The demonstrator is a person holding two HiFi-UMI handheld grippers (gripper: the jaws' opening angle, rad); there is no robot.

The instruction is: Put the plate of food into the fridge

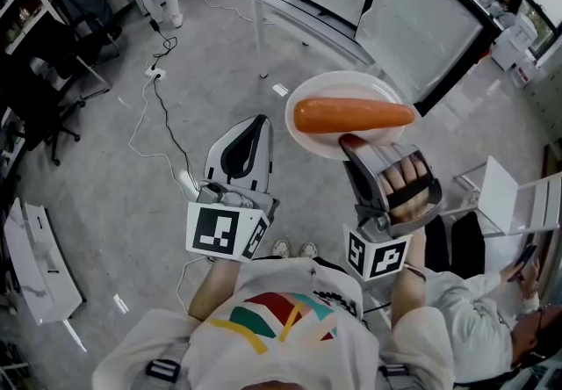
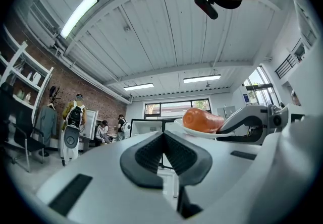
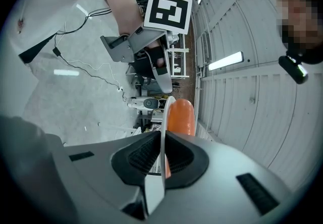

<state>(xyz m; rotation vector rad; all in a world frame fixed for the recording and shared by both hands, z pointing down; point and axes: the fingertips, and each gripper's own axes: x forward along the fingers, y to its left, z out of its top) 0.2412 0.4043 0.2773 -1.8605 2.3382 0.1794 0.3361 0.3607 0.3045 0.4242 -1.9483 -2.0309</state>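
Right gripper [image 1: 351, 144] clamps the 6 o'clock rim of the round white plate [image 1: 342, 85], held above the floor; a long orange carrot [image 1: 351, 114] lies across it; left gripper [image 1: 255, 123], at 9 o'clock, is closed and empty. Plate judged stiff, smooth, breakable; rim is the hold point; carrot could roll, so keep level.

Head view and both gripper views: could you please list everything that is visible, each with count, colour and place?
plate: 1, white, in front of the person, rim clamped by the right gripper
carrot: 1, orange, lying on the plate
fridge: 1, black-framed glass door, beyond the plate, door seems open
cables: several, white and black, on the grey floor at left
seated person: 1, white top, lower right
left gripper: 1, white with black pads, jaws together, empty
right gripper: 1, same colours, shut on the plate's rim
right hand: 1, in the right gripper's handle
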